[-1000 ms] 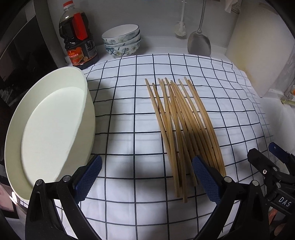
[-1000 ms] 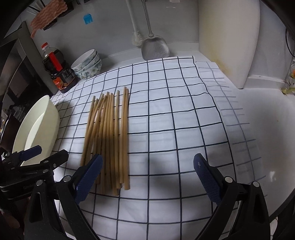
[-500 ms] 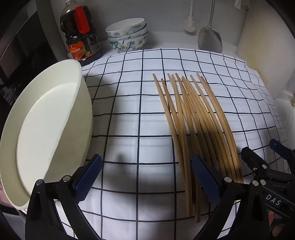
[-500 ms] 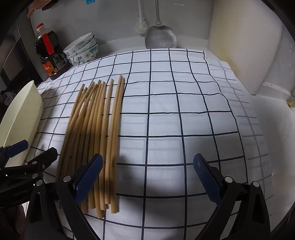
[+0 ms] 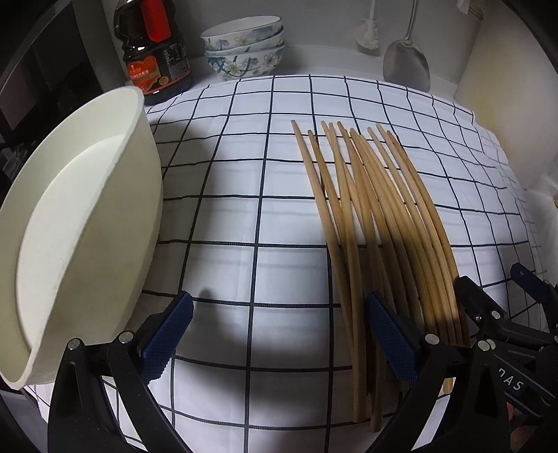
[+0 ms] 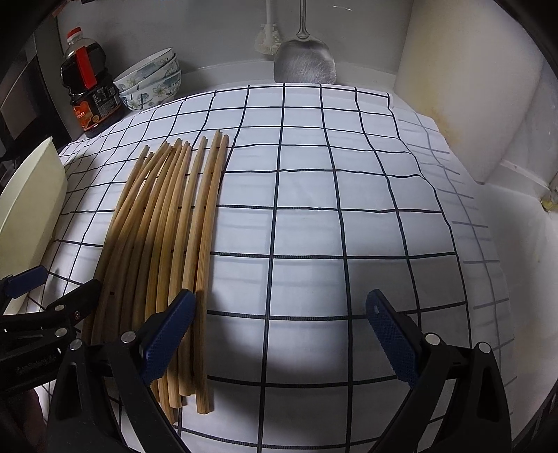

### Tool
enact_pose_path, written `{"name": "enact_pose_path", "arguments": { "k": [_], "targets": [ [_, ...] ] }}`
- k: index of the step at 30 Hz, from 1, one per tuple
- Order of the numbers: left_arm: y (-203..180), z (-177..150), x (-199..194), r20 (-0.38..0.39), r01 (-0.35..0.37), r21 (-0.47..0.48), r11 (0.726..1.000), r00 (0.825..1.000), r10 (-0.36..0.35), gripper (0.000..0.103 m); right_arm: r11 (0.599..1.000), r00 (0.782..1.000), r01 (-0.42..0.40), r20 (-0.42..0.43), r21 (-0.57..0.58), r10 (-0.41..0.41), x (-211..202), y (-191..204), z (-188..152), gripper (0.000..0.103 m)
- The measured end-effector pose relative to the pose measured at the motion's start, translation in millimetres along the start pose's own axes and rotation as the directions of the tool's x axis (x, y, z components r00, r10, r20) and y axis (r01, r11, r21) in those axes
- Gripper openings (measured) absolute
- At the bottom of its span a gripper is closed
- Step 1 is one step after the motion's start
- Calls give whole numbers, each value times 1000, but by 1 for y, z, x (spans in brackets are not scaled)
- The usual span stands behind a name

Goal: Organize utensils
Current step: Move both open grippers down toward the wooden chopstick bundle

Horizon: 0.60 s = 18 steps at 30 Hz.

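Several wooden chopsticks [image 5: 369,223] lie side by side on a white checked cloth [image 5: 244,195]; they also show in the right wrist view [image 6: 167,223]. A cream oval container [image 5: 76,223] stands at the cloth's left edge. My left gripper [image 5: 279,338] is open and empty, its right finger over the chopsticks' near ends. My right gripper [image 6: 279,334] is open and empty, its left finger over the chopsticks' near ends. Each gripper shows at the edge of the other's view.
A dark sauce bottle [image 5: 153,48] and stacked floral bowls [image 5: 244,48] stand at the back left. A metal spatula [image 5: 406,66] and a brush [image 5: 366,33] hang on the back wall. A cream board [image 6: 467,80] leans at the right.
Both grippers have moved forward and lower toward the chopsticks' near ends. Their jaws stay open. The chopsticks and container have not moved.
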State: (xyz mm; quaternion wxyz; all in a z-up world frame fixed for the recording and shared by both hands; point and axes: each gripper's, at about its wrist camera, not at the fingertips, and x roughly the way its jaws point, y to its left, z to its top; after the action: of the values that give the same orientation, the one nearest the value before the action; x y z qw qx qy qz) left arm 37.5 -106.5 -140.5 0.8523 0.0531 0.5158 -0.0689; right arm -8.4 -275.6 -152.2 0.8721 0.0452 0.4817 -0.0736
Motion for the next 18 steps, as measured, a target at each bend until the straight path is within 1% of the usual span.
{"name": "enact_pose_path", "arguments": {
  "k": [4,8,12,13,14,16,18],
  "targets": [
    [3,2,0,10,-11,-15,1000,1000,11,97,999,999,31,-5,-31,-31,3,1,1,94],
    [10,1,-1,10,-7,-58,998,1000,8,94,999,999,37,2,-21,-37,3,-6,2,94],
    [14,-1,-1,14,4,-82,997,1000,-3,84,999,999,41,13,-29,-40,3,-8,3,93],
    [14,-1,-1,16,6,-84,996,1000,-5,81,999,999,38,14,-32,-37,4,-7,3,88],
    [14,0,-1,19,8,-83,997,1000,-7,80,999,1000,25,17,-33,-25,5,-7,3,86],
    [15,1,-2,22,17,-87,996,1000,-15,72,999,1000,16,20,-31,-16,4,-6,4,79],
    [17,0,-3,21,32,-103,994,999,-30,68,999,1000,10,22,-33,-9,5,-5,6,74]
  ]
}}
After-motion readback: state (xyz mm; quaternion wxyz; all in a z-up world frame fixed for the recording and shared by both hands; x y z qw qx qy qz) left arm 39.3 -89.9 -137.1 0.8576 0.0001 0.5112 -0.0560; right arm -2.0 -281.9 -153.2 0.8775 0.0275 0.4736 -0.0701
